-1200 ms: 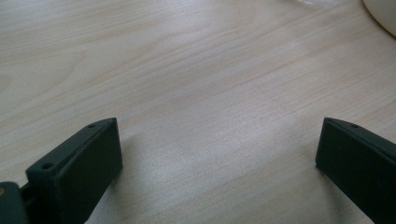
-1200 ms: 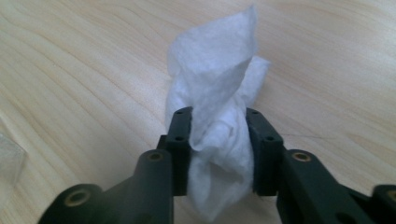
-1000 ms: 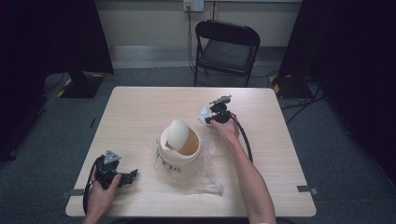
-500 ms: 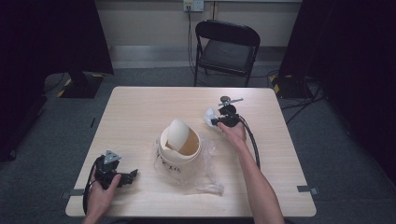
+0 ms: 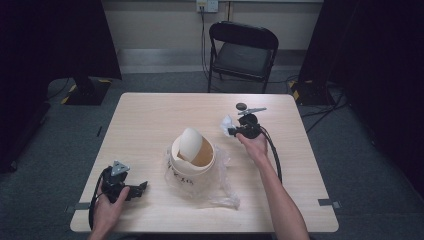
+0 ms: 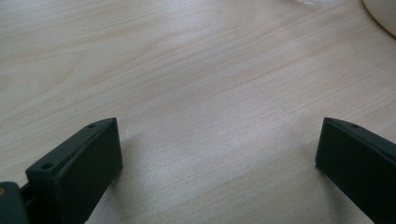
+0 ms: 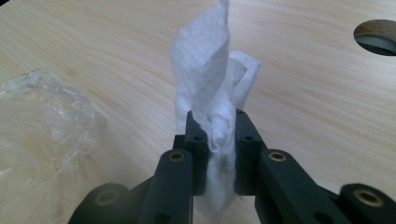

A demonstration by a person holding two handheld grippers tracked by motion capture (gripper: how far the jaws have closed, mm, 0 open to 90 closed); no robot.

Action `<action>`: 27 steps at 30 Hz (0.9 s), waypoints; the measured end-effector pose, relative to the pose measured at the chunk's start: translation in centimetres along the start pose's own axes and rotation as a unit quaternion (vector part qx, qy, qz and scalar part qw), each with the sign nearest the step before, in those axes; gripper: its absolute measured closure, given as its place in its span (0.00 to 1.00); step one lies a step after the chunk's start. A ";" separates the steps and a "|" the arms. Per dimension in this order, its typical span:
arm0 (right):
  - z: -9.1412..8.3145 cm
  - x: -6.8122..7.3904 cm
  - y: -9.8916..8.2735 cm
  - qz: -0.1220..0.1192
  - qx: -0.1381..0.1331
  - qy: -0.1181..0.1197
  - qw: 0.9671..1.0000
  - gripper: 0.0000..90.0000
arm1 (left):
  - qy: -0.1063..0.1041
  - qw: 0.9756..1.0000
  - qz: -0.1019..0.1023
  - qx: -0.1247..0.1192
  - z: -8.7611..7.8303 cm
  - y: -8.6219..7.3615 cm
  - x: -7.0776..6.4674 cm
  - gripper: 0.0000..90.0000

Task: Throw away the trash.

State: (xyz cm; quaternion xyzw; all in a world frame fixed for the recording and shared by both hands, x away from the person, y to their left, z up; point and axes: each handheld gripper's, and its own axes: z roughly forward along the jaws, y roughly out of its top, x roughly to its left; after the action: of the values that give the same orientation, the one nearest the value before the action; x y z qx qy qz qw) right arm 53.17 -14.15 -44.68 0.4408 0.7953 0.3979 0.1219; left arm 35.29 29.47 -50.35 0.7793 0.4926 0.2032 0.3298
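- Right gripper (image 5: pixel 231 131), held in the person's right hand (image 5: pixel 253 145), is clamped on a crumpled white tissue (image 7: pixel 212 88); in the right gripper view the wad is squeezed between the two black jaws and a tall flap stands up above them. In the high view the tissue (image 5: pixel 227 123) sits at the gripper's left tip, over the right half of the table, between the bucket and the far right corner.
- Left gripper (image 5: pixel 141 188) rests in the left hand (image 5: pixel 105 205) at the near-left corner, close to the near edge; its jaws stand wide apart with bare wood between them in the left gripper view, gripping nothing.
- Table (image 5: pixel 145 125), a light wood top, has its largest free stretch across the far-left quarter and along the far edge; the right edge beside the right forearm is also bare.
- Folding chair (image 5: pixel 243 50) stands on the floor beyond the far edge, well apart from both grippers.
- Cream bucket (image 5: pixel 194 161) stands near the middle, with a pale rounded lid (image 5: pixel 189 142) leaning tilted in its mouth; it lies between the two grippers.
- Clear plastic bag (image 5: pixel 222 186) spreads crumpled around the bucket's base toward the near side and right, touching the bucket, and its wrinkled edge shows at the left in the right gripper view (image 7: pixel 42 126).
- Small dark round hole (image 5: pixel 241 106) sits in the table top just beyond the right gripper, near the far edge; it shows at the upper right in the right gripper view (image 7: pixel 376 36).
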 end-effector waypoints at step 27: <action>-5.6 2.2 0.6 -0.016 -0.038 0.026 0.999 0.89 | 0.000 1.000 0.000 0.000 0.0 0.0 0.0 0.00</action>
State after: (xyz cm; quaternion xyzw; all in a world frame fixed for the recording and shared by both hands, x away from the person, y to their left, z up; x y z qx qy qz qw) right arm 49.21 -15.15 -40.26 0.4127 0.7893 0.4374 0.1243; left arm 35.29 29.47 -50.35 0.7794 0.4926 0.2031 0.3296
